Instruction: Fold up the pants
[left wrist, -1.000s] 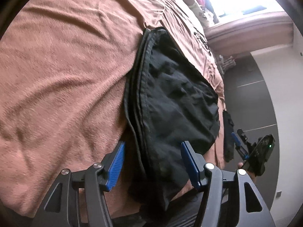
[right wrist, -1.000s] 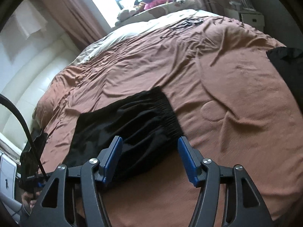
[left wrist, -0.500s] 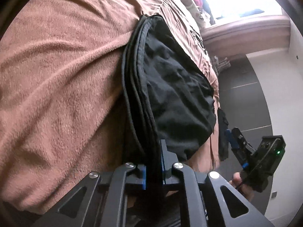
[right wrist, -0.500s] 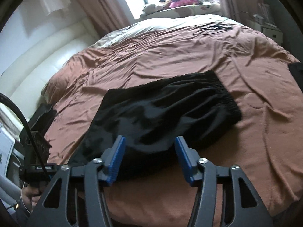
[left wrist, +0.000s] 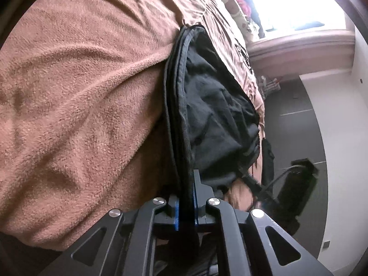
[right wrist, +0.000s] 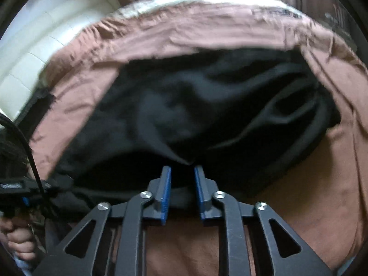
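Left gripper (left wrist: 185,197) clamped tight on the layered hem edge of the black fabric pants (left wrist: 214,115), blue pads nearly together with the stacked seams pinched between them at lower centre of the left wrist view. Tilted downward toward the bed, black linkage arms fanning out to the bottom edge. Right gripper (right wrist: 182,184) narrowed, having just been closing, blue pads (right wrist: 166,191) a slim gap apart at lower centre of the right wrist view, with a raised peak of the same black fabric just above the tips; whether the pads already press on cloth cannot be told through the blur. Pitched steeply down, frame smeared. Pants spread flat across the brown fleece blanket (left wrist: 80,92) covering the bed, filling the middle of the right wrist view, elastic waistband toward the right. Bare hand (right wrist: 20,241) gripping the other tool's handle at lower left of the right wrist view. Bright window (left wrist: 287,2) at upper right of the left wrist view.
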Action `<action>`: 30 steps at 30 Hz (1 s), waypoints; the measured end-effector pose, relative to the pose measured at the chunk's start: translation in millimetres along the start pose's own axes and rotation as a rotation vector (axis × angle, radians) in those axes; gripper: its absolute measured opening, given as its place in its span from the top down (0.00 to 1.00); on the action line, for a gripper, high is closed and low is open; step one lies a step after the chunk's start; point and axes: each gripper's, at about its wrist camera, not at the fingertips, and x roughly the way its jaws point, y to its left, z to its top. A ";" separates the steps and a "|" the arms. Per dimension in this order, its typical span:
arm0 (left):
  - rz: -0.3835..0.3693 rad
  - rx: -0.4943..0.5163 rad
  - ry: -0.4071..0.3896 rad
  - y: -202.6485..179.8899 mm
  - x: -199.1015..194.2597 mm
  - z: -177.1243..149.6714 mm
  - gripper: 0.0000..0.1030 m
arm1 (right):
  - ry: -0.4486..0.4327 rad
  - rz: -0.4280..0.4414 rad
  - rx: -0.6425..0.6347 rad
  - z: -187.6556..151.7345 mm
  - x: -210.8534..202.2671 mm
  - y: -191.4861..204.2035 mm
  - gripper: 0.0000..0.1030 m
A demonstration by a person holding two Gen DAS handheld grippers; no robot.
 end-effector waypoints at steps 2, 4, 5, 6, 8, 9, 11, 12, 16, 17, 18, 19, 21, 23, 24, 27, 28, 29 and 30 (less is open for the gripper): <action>0.002 -0.003 -0.010 -2.6 0.2 0.3 0.92 | 0.014 0.027 -0.001 -3.8 -0.2 -2.7 0.86; -0.006 -0.015 -0.024 -3.4 0.7 0.0 0.91 | 0.037 0.044 -0.028 -3.4 -5.9 -3.9 0.86; -0.007 -0.024 -0.028 -4.6 3.0 0.6 0.90 | 0.038 0.057 -0.029 -0.7 -11.0 -5.6 0.86; -0.009 -0.036 -0.034 -4.3 3.7 0.6 0.90 | 0.034 0.066 -0.030 2.1 -14.5 -6.7 0.86; -0.012 -0.058 -0.053 -3.9 5.3 1.5 0.90 | 0.018 0.078 -0.040 11.5 -23.7 -6.6 0.86; -0.011 -0.070 -0.063 -3.6 5.3 1.2 0.90 | 0.009 0.082 -0.044 17.8 -26.1 -5.6 0.86; -0.009 -0.084 -0.073 -4.5 6.0 1.1 0.90 | 0.003 0.092 -0.044 22.3 -28.0 -5.4 0.86; -0.006 -0.088 -0.080 -5.1 5.5 0.9 0.90 | 0.005 0.088 -0.047 26.8 -25.0 -3.9 0.86; 0.007 -0.101 -0.109 -6.5 2.7 1.6 0.90 | 0.024 0.094 -0.041 27.2 -14.8 -3.7 0.86; 0.005 -0.107 -0.116 -6.9 2.8 1.7 0.90 | 0.029 0.093 -0.038 28.9 -13.4 -4.9 0.86; 0.002 -0.113 -0.122 -7.2 3.6 2.1 0.90 | 0.033 0.091 -0.038 30.8 -9.6 -4.6 0.86; 0.002 -0.121 -0.128 -7.1 4.5 2.1 0.90 | 0.040 0.093 -0.037 33.0 -3.0 -4.1 0.86; 0.016 -0.139 -0.133 -7.6 7.4 2.0 0.90 | 0.054 0.095 -0.035 39.5 4.6 -3.8 0.86; 0.021 -0.146 -0.138 -8.7 9.4 1.6 0.90 | 0.071 0.083 -0.032 46.7 15.8 -3.7 0.86; 0.027 -0.145 -0.142 -9.5 9.5 1.5 0.90 | 0.081 0.084 -0.024 50.8 21.8 -4.4 0.86; 0.043 -0.140 -0.142 -12.9 10.9 2.4 0.90 | 0.083 0.083 -0.021 60.6 30.6 -4.4 0.86; 0.046 -0.138 -0.140 -14.0 12.0 3.0 0.90 | 0.080 0.080 -0.024 65.1 34.3 -4.1 0.86; 0.050 -0.136 -0.140 -15.1 12.6 3.5 0.90 | 0.080 0.078 -0.024 67.5 35.6 -4.0 0.86; 0.055 -0.136 -0.141 -15.7 13.1 3.7 0.90 | 0.082 0.075 -0.025 70.8 38.4 -3.5 0.86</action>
